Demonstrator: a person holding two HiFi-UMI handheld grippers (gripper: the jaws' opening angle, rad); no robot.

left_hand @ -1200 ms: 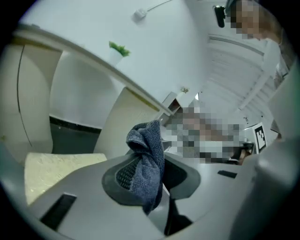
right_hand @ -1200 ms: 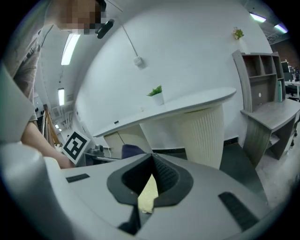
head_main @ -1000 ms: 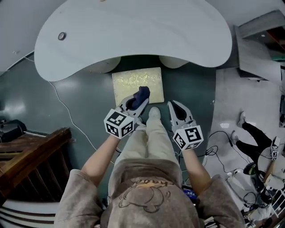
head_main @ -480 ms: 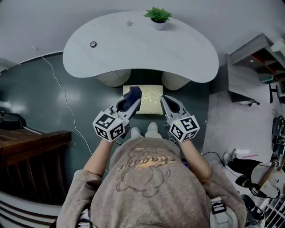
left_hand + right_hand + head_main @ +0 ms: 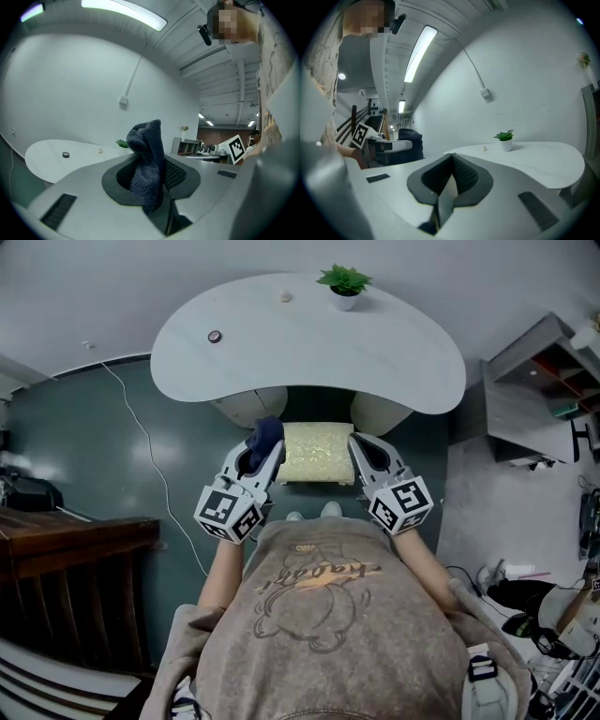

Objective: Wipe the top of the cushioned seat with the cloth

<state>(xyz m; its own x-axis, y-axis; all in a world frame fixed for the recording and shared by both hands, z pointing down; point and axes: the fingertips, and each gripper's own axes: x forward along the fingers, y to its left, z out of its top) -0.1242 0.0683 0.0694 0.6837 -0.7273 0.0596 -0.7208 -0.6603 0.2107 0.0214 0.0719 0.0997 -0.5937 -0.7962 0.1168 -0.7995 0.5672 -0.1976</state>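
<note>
The cushioned seat is a pale yellow square pad on the floor under the white table's near edge, seen in the head view. My left gripper is held above its left edge, shut on a dark blue cloth. That cloth sticks up bunched between the jaws of the left gripper in its own view. My right gripper hovers over the seat's right edge, shut and holding nothing. In the right gripper view the right gripper has its jaws together, and the left gripper's cloth shows at the left.
A white kidney-shaped table stands beyond the seat, with a small potted plant and a small dark disc on top. A cable trails over the dark floor at left. A wooden stair rail is at left, shelving at right.
Both grippers have risen and spread apart to the seat's two sides. The left one still holds the cloth. The head view has shifted so the table sits a little lower.
</note>
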